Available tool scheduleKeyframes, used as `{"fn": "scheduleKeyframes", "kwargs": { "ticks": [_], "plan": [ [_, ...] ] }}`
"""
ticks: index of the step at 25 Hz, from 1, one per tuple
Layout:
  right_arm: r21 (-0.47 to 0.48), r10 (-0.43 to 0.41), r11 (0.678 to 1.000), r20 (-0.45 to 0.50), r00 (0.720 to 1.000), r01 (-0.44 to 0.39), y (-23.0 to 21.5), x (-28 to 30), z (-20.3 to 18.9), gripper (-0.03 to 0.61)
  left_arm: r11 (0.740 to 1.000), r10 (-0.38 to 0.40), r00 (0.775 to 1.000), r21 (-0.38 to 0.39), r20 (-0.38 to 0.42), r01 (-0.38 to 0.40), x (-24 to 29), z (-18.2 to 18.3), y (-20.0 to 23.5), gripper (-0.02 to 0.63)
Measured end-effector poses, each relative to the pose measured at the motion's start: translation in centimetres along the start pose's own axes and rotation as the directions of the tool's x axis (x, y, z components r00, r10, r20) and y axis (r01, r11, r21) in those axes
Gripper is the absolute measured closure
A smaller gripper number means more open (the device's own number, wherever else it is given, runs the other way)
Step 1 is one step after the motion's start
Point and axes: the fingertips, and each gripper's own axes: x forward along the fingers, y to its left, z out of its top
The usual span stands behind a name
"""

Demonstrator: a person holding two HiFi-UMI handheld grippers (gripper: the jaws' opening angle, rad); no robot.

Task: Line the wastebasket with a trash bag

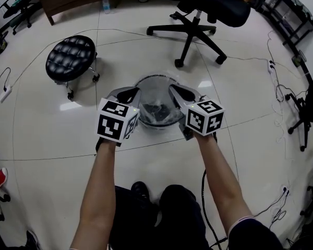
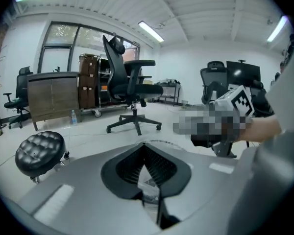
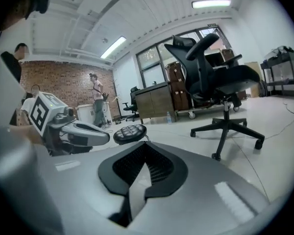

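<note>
The round wastebasket (image 1: 157, 77) stands on the pale floor straight ahead of me, and a clear trash bag (image 1: 158, 102) shows inside it as crinkled film around its mouth. Over the basket's left side, my left gripper (image 1: 129, 91) is shut; in its own view the tips (image 2: 144, 145) meet with no film caught between them. Over the right side, my right gripper (image 1: 174, 89) is shut too, its tips (image 3: 146, 145) touching with nothing in them. Each gripper view shows the other gripper across the basket. Both marker cubes hide the basket's near rim.
A black tufted stool (image 1: 71, 59) stands at the left behind the basket and a black office chair (image 1: 207, 14) at the back right. Thin cables (image 1: 274, 69) cross the floor. A water bottle (image 1: 105, 3) stands by a wooden cabinet. My legs and shoes are directly below.
</note>
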Motion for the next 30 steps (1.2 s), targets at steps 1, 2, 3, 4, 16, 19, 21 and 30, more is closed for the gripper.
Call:
{"fn": "scheduleKeyframes", "kwargs": {
  "ticks": [1,2,3,4,16,19,21,30],
  "plan": [
    [-0.018,0.008,1.0,0.024,1.0,-0.008,0.7,-0.7,0.6,0.577,1.0,-0.004,1.0,0.004,0.014,0.004,-0.4,0.3,-0.4,0.603],
    [-0.037,0.014,0.999,0.046,0.999,-0.013,1.3,-1.4,1.1,0.577,1.0,-0.006,1.0,0.007,0.028,0.006,-0.9,0.6,-0.7,0.603],
    [-0.055,0.018,0.998,0.067,0.998,-0.015,1.8,-2.1,1.7,0.577,1.0,-0.007,0.999,0.008,0.044,0.006,-1.4,1.0,-1.0,0.603],
    [-0.071,0.02,0.997,0.086,0.996,-0.014,2.3,-2.8,2.3,0.577,1.0,-0.007,0.998,0.004,0.061,0.007,-1.9,1.4,-1.3,0.603],
    [-0.174,0.042,0.985,0.164,0.986,-0.013,6.0,-9.2,3.8,0.577,0.998,-0.048,0.985,0.043,0.168,0.041,-6.5,4.5,-7.8,0.603],
    [-0.186,0.046,0.983,0.166,0.985,-0.014,6.4,-10.4,4.0,0.577,0.998,-0.052,0.985,0.031,0.167,0.047,-7.1,4.3,-8.5,0.603],
    [-0.193,0.055,0.981,0.169,0.984,-0.022,6.9,-10.8,4.1,0.577,0.999,-0.047,0.985,0.027,0.169,0.043,-7.6,4.1,-8.8,0.603],
    [-0.212,0.08,0.976,0.148,0.986,-0.047,9.3,-12.1,3.4,0.577,0.999,-0.029,0.98,0.038,0.197,0.022,-10.1,4.6,-10.1,0.603]
  ]
}}
